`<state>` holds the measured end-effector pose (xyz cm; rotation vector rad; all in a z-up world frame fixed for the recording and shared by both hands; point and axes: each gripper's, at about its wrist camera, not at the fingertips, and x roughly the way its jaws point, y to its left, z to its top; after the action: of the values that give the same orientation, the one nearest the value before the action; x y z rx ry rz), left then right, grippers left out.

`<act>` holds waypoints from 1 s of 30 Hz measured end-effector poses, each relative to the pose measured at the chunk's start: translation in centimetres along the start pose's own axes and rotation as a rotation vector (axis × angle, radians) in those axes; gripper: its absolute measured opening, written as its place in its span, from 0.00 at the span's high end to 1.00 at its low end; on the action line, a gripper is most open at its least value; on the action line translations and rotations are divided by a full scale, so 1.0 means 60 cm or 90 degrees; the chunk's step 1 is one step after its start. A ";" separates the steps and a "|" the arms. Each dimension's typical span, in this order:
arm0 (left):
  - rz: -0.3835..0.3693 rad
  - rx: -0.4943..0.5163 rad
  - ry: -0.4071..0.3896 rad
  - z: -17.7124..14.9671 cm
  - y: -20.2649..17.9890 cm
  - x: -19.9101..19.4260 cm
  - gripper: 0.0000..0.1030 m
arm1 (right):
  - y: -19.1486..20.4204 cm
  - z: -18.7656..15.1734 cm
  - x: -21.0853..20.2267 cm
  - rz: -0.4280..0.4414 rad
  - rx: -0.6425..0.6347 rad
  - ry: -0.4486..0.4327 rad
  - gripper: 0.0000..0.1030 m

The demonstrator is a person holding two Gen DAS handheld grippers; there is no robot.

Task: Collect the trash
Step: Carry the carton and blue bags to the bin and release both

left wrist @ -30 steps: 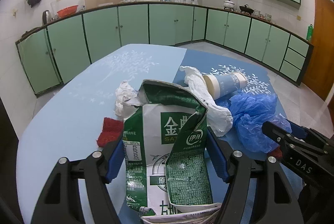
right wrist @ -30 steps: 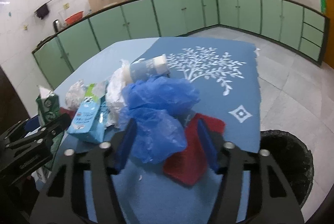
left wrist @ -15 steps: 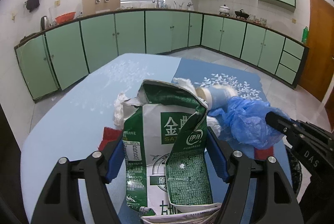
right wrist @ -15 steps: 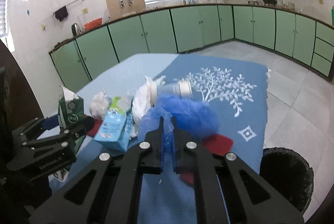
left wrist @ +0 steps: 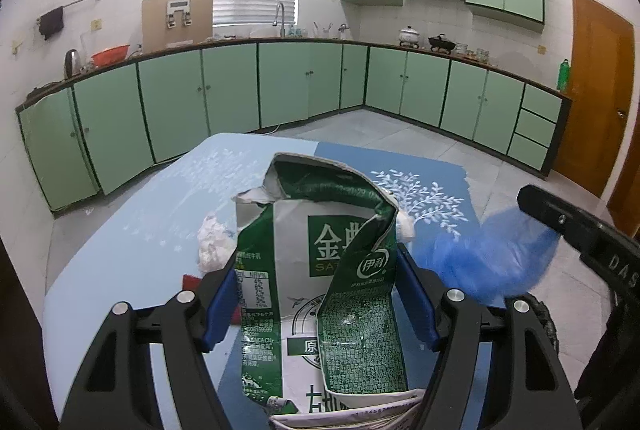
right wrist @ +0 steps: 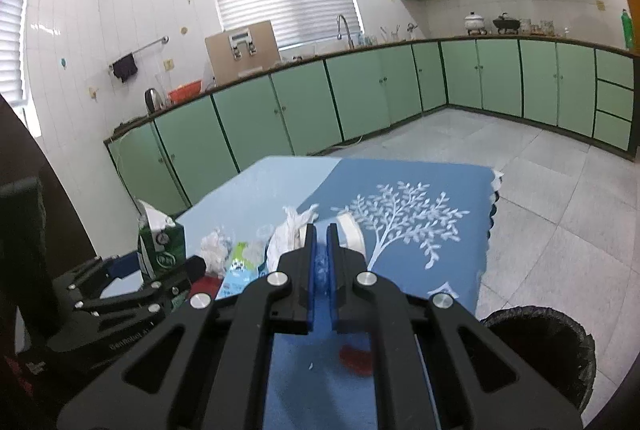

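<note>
Two grippers are working above the table. The left gripper is clamping a torn green milk carton between its blue pads; the jaws are standing fairly wide, pressed against the carton's sides. The carton is standing upright, its long axis running vertically, with the ragged open top pointing up and the printed face turned toward the camera. The right gripper is pinching a crumpled blue plastic bag, the jaws drawn nearly together on a thin fold of it; in the left wrist view the bag is hanging in the air beyond the right edge of the table, blurred.

Remaining litter is lying on the table behind the carton: a wad of white tissue, a light blue carton lying flat, a white plastic bag and a paper cup on its side. Red scraps are lying on the blue tablecloth beneath the right gripper. The white bag and cup are sitting just beyond the right gripper's tips.

A black bin is standing on the floor just beside the table's near right corner, mouth open upward. The floor to the right of the table is lying open as far as the green cabinets.
</note>
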<state>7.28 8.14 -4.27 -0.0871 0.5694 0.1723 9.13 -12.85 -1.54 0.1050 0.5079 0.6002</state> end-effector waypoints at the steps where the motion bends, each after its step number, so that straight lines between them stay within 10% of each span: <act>1: -0.004 0.001 -0.001 0.001 -0.004 -0.001 0.32 | -0.002 0.001 -0.005 -0.002 0.001 -0.004 0.96; 30: -0.143 0.082 0.000 0.025 -0.160 0.010 0.32 | -0.149 0.020 -0.159 -0.153 0.021 -0.064 0.97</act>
<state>10.33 -1.04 -3.01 -0.0261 0.5650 -0.0823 7.56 -25.56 1.46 0.1031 0.4259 0.3495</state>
